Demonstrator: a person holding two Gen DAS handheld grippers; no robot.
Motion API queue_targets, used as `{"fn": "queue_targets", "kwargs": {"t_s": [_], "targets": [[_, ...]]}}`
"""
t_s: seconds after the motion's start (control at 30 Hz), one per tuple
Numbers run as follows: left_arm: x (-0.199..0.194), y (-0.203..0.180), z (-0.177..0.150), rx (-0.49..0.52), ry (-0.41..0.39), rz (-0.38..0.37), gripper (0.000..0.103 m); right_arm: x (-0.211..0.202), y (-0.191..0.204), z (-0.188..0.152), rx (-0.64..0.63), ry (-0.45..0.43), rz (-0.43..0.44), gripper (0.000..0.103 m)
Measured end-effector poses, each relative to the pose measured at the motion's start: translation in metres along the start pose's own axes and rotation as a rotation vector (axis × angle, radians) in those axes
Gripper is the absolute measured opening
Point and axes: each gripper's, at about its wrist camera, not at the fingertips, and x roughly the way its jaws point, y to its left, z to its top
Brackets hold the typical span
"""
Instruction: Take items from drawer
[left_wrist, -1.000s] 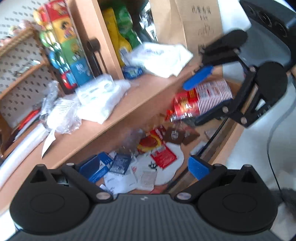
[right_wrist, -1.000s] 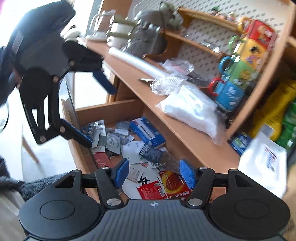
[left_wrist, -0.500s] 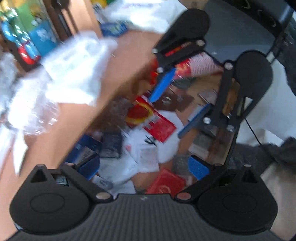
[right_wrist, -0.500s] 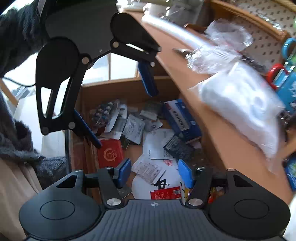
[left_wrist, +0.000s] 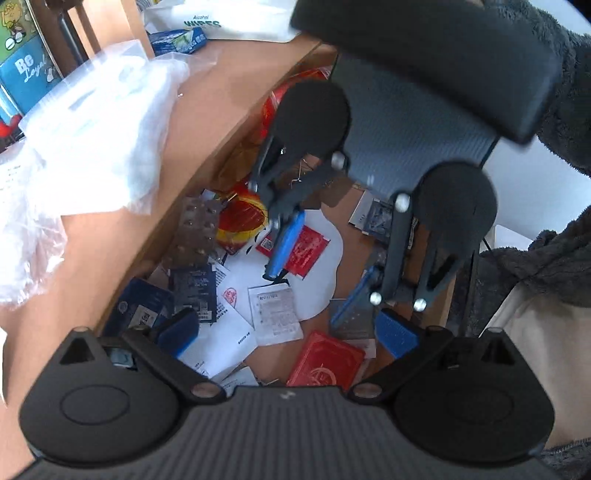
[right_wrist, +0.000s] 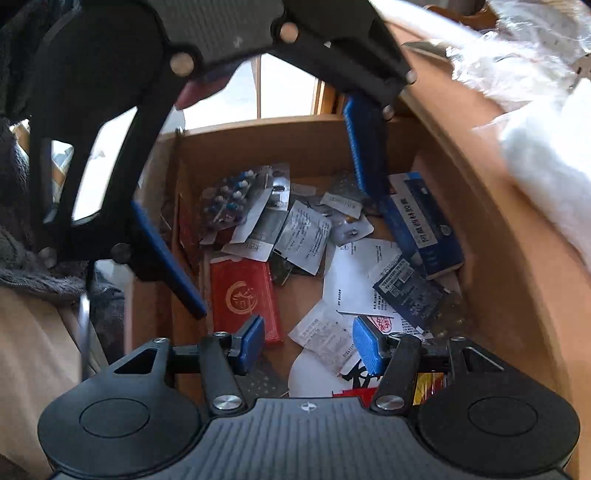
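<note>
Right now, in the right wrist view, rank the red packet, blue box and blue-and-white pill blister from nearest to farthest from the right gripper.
1. Red packet: just ahead of the right gripper, against its left finger.
2. Blue box: farther in, along the drawer's right side.
3. Pill blister: far left, near the drawer's end wall; only slightly beyond the box.

Both hand-held grippers now over drawer

Drawer stands open, wooden, filled with loose items lying flat. Red packet lies near left; blue box rests against right wall; pill blister sits far left.
</note>
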Motion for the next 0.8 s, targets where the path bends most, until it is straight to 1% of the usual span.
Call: {"fn": "queue_targets", "kwargs": {"t_s": [0.1,0.2,0.27,0.3,0.37,0.4,0.43,0.5,0.63,0.67,0.73,0.8], "targets": [[-0.001,-0.001,0.001,-0.040,0.005,0.025,0.103,0.005,-0.002,0.001,0.002,0.000,0.010,0.053],[-0.003,0.000,-0.003,-0.108,0.016,0.045,0.103,0.010,-0.002,0.001,0.000,0.006,0.014,0.053],[-0.003,0.002,-0.005,-0.156,0.015,0.076,0.103,0.013,-0.001,0.002,-0.012,0.010,0.019,0.053],[-0.005,0.004,-0.006,-0.173,0.012,0.085,0.101,0.015,0.000,0.002,-0.018,0.010,0.023,0.052],[-0.010,0.007,-0.008,-0.188,-0.001,0.098,0.096,0.018,0.000,0.004,-0.021,0.011,0.027,0.050],[-0.012,0.008,-0.009,-0.193,0.001,0.091,0.091,0.019,0.000,0.004,-0.019,0.011,0.030,0.050],[-0.014,0.009,-0.008,-0.200,0.007,0.077,0.078,0.020,-0.001,0.004,-0.017,0.011,0.032,0.050],[-0.011,0.014,-0.011,-0.228,0.033,0.027,0.067,0.022,-0.002,0.003,-0.009,0.013,0.034,0.050],[-0.006,0.009,-0.016,-0.168,0.062,0.038,0.067,0.026,-0.002,-0.002,-0.005,0.029,0.034,0.050],[-0.003,0.010,-0.016,-0.158,0.073,0.028,0.066,0.028,-0.002,-0.002,-0.005,0.035,0.036,0.050],[0.007,0.008,-0.017,-0.105,0.098,0.004,0.059,0.032,-0.003,-0.003,-0.004,0.043,0.043,0.050],[0.014,0.006,-0.016,-0.043,0.110,-0.019,0.058,0.033,-0.005,-0.004,0.004,0.039,0.063,0.050]]}}
